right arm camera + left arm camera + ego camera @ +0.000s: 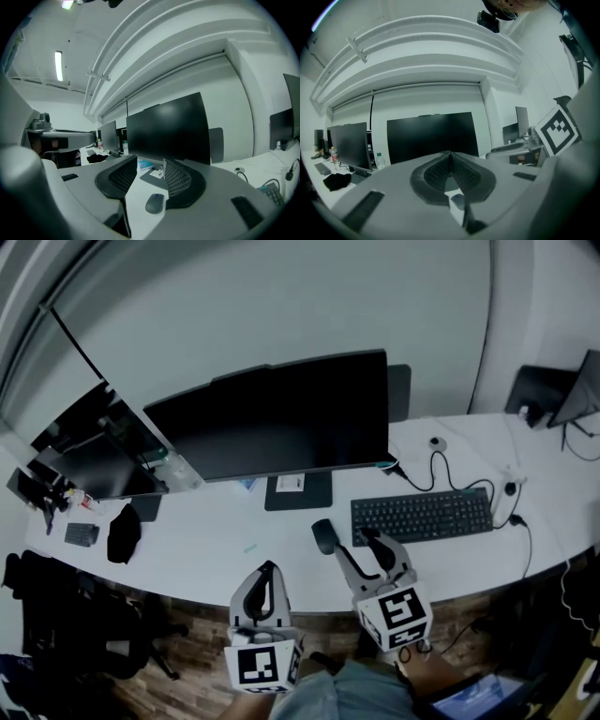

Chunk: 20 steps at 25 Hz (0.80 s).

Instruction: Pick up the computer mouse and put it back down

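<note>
The computer mouse is lying flat on the white table, in front of the big dark monitor and to the left of the black keyboard. The right gripper is hovering low over the table and pointing almost level toward the monitor. Its fingers are standing apart and released, with the mouse sitting down between them, closer to the right-hand one. They are not pressing on it, and I cannot tell whether that finger is brushing it. The left gripper is hanging beside it at the table's near edge, aimed at the monitor too. Its fingers are clenched together on nothing.
</note>
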Motion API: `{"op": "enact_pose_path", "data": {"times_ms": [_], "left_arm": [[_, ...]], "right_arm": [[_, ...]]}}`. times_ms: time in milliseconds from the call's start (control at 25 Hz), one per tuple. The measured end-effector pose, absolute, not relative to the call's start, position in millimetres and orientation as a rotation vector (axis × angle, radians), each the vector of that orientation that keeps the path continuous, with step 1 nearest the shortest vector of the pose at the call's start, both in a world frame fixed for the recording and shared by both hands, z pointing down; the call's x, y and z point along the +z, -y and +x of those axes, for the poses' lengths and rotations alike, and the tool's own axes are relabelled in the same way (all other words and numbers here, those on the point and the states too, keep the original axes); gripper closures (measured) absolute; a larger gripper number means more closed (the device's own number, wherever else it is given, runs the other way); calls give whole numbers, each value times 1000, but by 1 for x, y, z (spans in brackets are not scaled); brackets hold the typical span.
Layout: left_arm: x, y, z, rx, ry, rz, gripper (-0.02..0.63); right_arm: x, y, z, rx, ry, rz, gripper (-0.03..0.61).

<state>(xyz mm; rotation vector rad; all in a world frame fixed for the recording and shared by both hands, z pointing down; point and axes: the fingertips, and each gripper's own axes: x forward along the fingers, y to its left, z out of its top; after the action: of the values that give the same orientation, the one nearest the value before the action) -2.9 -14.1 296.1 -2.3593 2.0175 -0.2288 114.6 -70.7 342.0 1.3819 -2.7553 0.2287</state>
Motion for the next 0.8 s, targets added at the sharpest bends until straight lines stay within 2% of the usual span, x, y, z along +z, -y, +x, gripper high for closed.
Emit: {"op": "enact_pose_path", "data": {"times_ms": [800], "left_arm": [[329,98,-88,-181,-2015,-2490,609]], "right_arm": [[384,147,36,226,2605,1343,346]]}}
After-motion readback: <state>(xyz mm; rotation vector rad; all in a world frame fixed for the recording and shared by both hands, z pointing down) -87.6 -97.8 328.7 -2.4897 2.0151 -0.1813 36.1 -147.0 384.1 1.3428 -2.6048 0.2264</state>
